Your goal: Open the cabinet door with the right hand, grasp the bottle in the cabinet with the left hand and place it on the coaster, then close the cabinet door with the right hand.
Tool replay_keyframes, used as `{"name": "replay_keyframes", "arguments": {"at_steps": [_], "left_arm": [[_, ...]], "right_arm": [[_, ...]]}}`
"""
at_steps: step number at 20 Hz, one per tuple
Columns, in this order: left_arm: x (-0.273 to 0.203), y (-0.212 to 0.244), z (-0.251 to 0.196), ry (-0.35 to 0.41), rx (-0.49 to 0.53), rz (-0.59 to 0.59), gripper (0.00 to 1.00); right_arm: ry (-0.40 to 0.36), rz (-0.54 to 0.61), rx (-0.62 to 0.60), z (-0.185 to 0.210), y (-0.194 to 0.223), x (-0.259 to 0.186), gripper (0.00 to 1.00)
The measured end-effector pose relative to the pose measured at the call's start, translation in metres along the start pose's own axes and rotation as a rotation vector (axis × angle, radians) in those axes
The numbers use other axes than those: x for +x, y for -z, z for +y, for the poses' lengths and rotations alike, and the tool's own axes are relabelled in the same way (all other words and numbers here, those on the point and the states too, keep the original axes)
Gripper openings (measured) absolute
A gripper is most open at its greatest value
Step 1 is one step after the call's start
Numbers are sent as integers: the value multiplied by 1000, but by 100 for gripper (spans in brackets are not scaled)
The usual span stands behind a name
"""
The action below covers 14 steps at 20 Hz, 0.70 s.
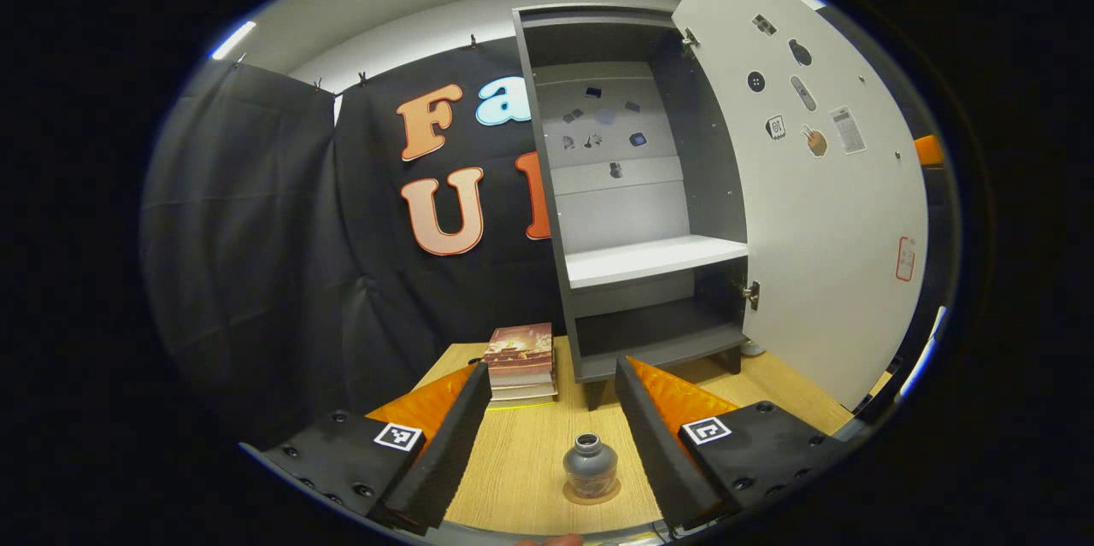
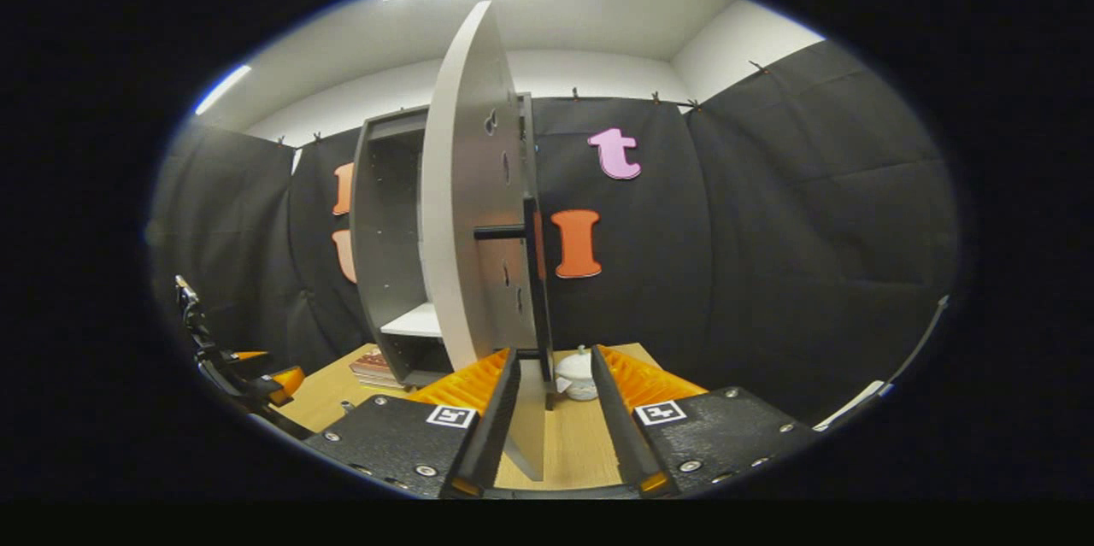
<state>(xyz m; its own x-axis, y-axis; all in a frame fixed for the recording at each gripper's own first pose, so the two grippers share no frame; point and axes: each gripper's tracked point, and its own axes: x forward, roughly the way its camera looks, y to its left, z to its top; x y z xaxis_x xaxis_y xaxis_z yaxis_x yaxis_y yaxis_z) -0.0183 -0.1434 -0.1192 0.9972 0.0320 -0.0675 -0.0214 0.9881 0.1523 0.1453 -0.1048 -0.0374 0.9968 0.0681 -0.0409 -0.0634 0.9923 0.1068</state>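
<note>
Grey bottle (image 1: 590,466) resting on coaster (image 1: 592,492) at six o'clock between spread left gripper (image 1: 551,431); spread right gripper (image 2: 554,405) straddling open cabinet door (image 2: 466,213), best pushed shut slowly, squarely.

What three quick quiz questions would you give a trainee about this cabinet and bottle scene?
1. True or false: the bottle stands inside the cabinet.
2. Pick one: the cabinet door is A) shut, B) swung wide open, C) taken off.
3. Fill in: on the table beside the cabinet lies a stack of ____.

Key: 1 false, it stands on the coaster, in front of the open left tongs. 2 B. 3 books.
</note>
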Motion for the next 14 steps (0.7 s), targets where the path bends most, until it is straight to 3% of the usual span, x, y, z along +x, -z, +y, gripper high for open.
{"name": "replay_keyframes", "arguments": {"at_steps": [1, 8, 14], "left_arm": [[0, 0, 3, -5, 1, 0, 95], [-5, -7, 28, -36, 4, -21, 95], [-1, 0, 62, -83, -9, -5, 95]], "right_arm": [[-24, 2, -1, 11, 0, 0, 53], [-181, -4, 5, 83, 5, 14, 53], [-243, -1, 14, 123, 9, 31, 54]]}}
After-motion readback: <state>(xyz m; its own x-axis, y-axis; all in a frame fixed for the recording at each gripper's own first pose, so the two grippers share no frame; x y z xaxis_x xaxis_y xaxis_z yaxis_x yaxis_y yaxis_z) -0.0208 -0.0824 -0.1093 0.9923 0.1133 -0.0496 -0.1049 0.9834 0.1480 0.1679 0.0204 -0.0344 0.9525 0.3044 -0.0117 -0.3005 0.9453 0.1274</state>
